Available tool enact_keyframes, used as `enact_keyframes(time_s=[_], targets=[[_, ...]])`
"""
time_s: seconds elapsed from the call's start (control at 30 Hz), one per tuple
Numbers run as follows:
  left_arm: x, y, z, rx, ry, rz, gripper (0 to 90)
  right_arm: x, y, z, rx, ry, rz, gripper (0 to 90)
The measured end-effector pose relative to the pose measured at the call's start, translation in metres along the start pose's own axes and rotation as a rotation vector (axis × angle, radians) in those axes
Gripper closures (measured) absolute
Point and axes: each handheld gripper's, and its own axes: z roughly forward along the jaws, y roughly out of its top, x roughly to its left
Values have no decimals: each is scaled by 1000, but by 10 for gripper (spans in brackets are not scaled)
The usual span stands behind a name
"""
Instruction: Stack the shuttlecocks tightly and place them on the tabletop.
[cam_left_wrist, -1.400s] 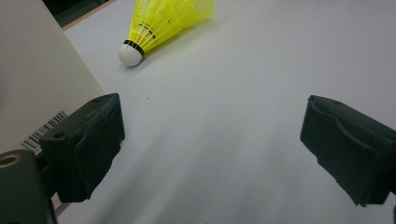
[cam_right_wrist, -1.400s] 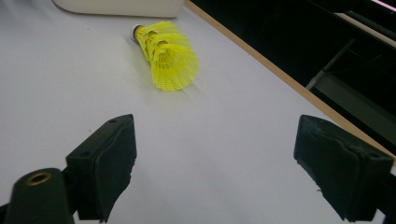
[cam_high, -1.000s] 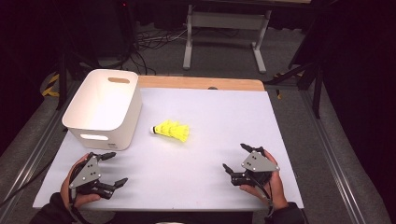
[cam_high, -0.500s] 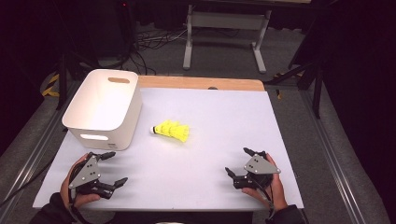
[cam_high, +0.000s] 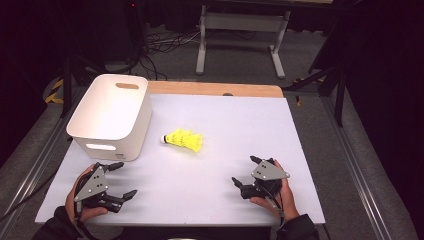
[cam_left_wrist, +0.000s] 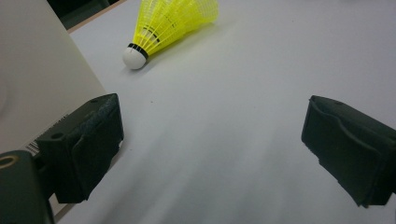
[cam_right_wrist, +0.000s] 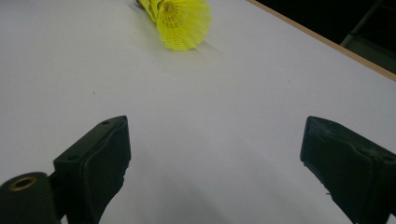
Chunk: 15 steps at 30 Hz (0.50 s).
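Note:
A yellow shuttlecock (cam_high: 184, 140) lies on its side in the middle of the white table, its white cork pointing left toward the bin. In the left gripper view the shuttlecock (cam_left_wrist: 170, 23) is far ahead, cork nearest. The right gripper view has the shuttlecock (cam_right_wrist: 181, 17) at the top, its open skirt facing the camera. My left gripper (cam_high: 123, 179) rests at the near left of the table, open, nothing between its jaws. My right gripper (cam_high: 245, 171) sits at the near right, open and empty too, jaws pointing left toward the middle.
A white plastic bin (cam_high: 111, 115) with a handle slot stands at the far left of the table; its wall (cam_left_wrist: 37, 84) is close beside my left jaw. A wooden strip (cam_high: 215, 90) runs along the table's far edge. Dark floor, cables and a metal stand lie beyond.
My right gripper has slid a little nearer to the table's front edge. The left gripper, shuttlecock and bin have stayed where they were.

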Motion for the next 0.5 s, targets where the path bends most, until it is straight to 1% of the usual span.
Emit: enact_keyframes(time_s=[0.07,0.2,0.27,0.33,0.37,0.4,0.43,0.5], targets=[[0,0,0,1,0,-2,65,2,4,5,-1,19,7,108],[0,0,1,4,-1,3,65,6,15,17,10,60,3,124],[0,0,1,3,-2,2,65,8,20,25,18,79,1,154],[0,0,0,2,0,1,65,11,26,35,33,109,-3,164],[0,0,0,2,-1,2,65,13,30,43,49,122,-7,172],[0,0,0,2,0,2,65,14,32,48,53,135,-7,177],[0,0,0,2,-1,1,65,16,36,56,61,155,-11,186],[0,0,0,1,-2,0,65,18,42,68,74,177,-18,204]])
